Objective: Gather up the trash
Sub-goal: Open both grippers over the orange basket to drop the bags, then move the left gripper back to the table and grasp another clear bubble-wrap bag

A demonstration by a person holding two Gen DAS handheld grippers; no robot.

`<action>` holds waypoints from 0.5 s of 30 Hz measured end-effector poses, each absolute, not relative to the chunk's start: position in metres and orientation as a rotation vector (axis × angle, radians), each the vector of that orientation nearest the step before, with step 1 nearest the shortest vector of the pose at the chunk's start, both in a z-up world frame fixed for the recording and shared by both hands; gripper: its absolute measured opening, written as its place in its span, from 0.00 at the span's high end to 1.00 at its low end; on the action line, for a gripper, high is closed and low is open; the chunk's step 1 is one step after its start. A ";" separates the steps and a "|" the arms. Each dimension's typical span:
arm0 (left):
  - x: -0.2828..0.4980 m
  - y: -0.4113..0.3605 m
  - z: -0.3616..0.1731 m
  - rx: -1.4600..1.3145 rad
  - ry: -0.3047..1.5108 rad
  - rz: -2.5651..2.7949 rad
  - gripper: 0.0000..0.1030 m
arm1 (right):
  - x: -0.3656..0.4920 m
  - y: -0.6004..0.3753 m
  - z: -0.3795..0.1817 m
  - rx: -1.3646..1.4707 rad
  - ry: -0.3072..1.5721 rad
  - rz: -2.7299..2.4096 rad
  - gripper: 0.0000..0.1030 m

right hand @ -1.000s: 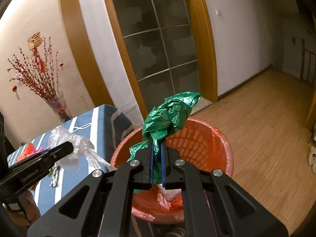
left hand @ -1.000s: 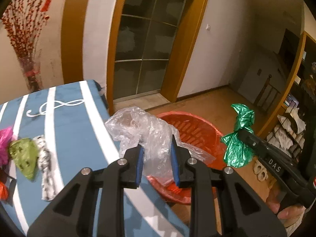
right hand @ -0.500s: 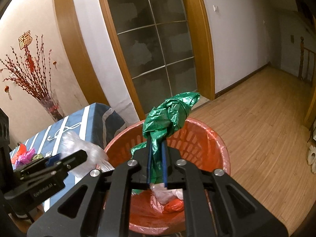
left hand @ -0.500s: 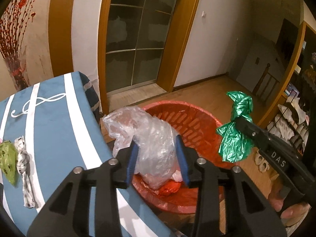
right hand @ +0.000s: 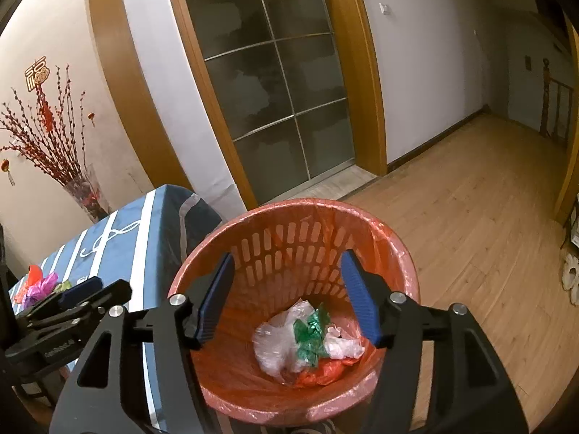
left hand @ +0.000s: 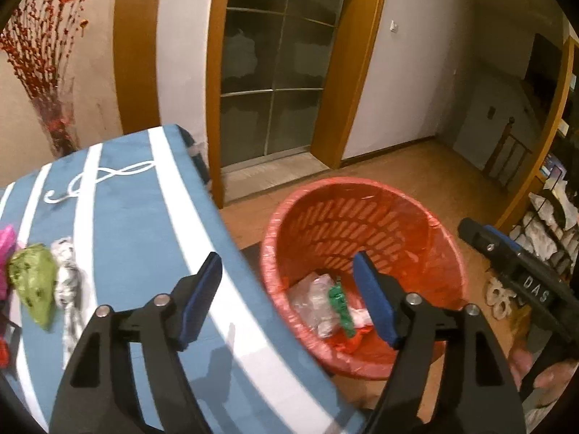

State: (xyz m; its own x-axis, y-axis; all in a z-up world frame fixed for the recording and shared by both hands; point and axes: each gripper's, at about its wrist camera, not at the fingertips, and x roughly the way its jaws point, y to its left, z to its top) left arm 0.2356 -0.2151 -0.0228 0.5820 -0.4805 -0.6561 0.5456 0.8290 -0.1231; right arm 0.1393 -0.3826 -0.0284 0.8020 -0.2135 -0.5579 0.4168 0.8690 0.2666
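Both tongs gape wide with nothing in them: my left tongs (left hand: 289,300) over the tabletop (left hand: 119,224) edge, my right tongs (right hand: 286,296) above the red basket (right hand: 383,231). Inside it I see the clear bag (right hand: 275,343) and green bag (right hand: 309,336) lying together.

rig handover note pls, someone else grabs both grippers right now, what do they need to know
Left gripper: jaws open, empty, above the table edge beside the bin.
Right gripper: jaws open, empty, over the bin.
Red bin: on the floor by the striped table; it holds a clear bag, a green bag and other scraps.
Done: that trash is binned.
Left: the green wrapper, white wrapper and pink scrap on the table.
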 end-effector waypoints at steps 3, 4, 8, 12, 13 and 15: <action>0.233 -0.201 -0.023 0.107 0.730 -0.572 0.26 | 0.138 -0.379 -0.027 0.388 0.545 -0.347 0.38; 0.233 -0.195 -0.023 0.108 0.732 -0.560 0.25 | 0.138 -0.377 -0.026 0.386 0.544 -0.346 0.36; 0.232 -0.173 -0.023 0.092 0.738 -0.527 0.24 | 0.136 -0.369 -0.022 0.378 0.538 -0.336 0.31; 0.228 -0.148 -0.020 0.087 0.732 -0.488 0.21 | 0.136 -0.356 -0.015 0.359 0.529 -0.315 0.26; 0.227 -0.139 -0.018 0.084 0.729 -0.476 0.21 | 0.137 -0.353 -0.014 0.354 0.529 -0.312 0.23; 0.226 -0.125 -0.017 0.077 0.726 -0.455 0.20 | 0.139 -0.343 -0.011 0.338 0.527 -0.308 0.20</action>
